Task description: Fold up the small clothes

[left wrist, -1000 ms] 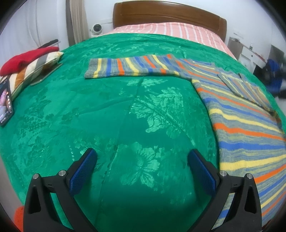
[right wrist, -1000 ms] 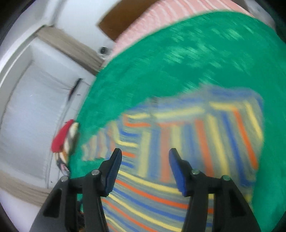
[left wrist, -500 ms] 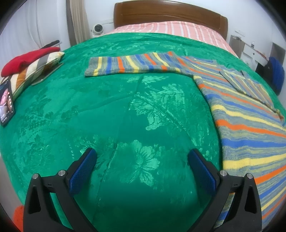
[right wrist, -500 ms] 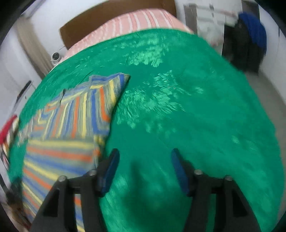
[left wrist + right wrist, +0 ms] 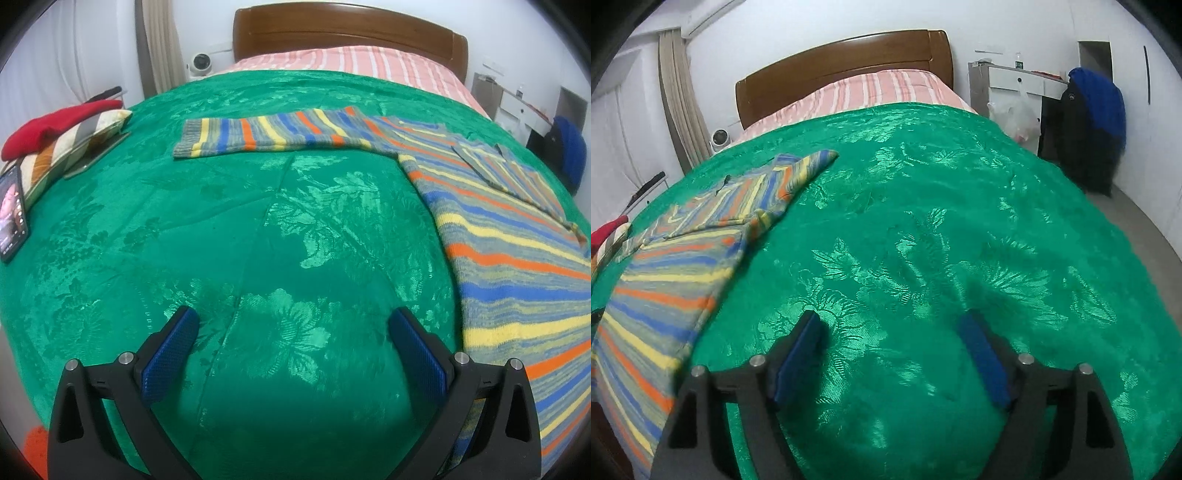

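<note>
A striped knit sweater (image 5: 517,251) in grey, blue, yellow and orange lies flat on the green bedspread (image 5: 221,229). Its left sleeve (image 5: 266,134) stretches out to the left; its right sleeve (image 5: 513,173) is folded across the body. My left gripper (image 5: 291,350) is open and empty, hovering over bare bedspread left of the sweater's hem. In the right wrist view the sweater (image 5: 676,266) lies at the left. My right gripper (image 5: 894,350) is open and empty over bare bedspread (image 5: 960,229) to its right.
A striped pillow (image 5: 62,151) with a red cloth (image 5: 51,125) on it and a lit phone (image 5: 13,218) sit at the bed's left edge. A wooden headboard (image 5: 347,33) and pink striped sheet (image 5: 351,64) lie beyond. A blue jacket (image 5: 1097,107) hangs at the right.
My right gripper has swung away from above the sweater to the right, and now faces bare bedspread. The left gripper has barely moved.
</note>
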A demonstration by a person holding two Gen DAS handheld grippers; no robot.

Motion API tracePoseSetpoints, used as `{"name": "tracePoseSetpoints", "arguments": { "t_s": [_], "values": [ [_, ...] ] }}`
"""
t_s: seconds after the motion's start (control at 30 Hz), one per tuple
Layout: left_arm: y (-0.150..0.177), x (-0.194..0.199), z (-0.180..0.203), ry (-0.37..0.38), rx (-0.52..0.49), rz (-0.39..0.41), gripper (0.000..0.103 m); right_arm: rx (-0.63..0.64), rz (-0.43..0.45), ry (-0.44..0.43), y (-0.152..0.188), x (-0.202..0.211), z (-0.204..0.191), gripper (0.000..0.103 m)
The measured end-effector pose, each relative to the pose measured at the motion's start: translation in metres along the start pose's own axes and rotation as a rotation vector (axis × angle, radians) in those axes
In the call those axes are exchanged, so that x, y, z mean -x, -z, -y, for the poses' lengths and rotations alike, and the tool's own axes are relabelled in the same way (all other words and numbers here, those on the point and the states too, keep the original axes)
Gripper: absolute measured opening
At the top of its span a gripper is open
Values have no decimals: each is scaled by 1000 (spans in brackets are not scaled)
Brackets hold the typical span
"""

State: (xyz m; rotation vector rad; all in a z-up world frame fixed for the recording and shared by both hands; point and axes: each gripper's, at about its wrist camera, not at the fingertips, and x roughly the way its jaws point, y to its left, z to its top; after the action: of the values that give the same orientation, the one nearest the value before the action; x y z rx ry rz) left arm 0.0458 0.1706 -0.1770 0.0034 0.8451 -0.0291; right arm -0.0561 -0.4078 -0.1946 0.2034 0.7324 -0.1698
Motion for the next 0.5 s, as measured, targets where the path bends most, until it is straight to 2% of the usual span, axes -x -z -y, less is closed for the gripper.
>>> {"name": "tracePoseSetpoints", "arguments": {
  "t_s": [0.37, 0.5],
  "values": [
    [0, -1, -1, 1, 0, 0, 103, -9, 14, -16, 4, -2, 0, 80],
    [-21, 4, -10, 59, 24, -59, 102, -7, 12, -15, 3, -4, -1, 81]
  ]
}}
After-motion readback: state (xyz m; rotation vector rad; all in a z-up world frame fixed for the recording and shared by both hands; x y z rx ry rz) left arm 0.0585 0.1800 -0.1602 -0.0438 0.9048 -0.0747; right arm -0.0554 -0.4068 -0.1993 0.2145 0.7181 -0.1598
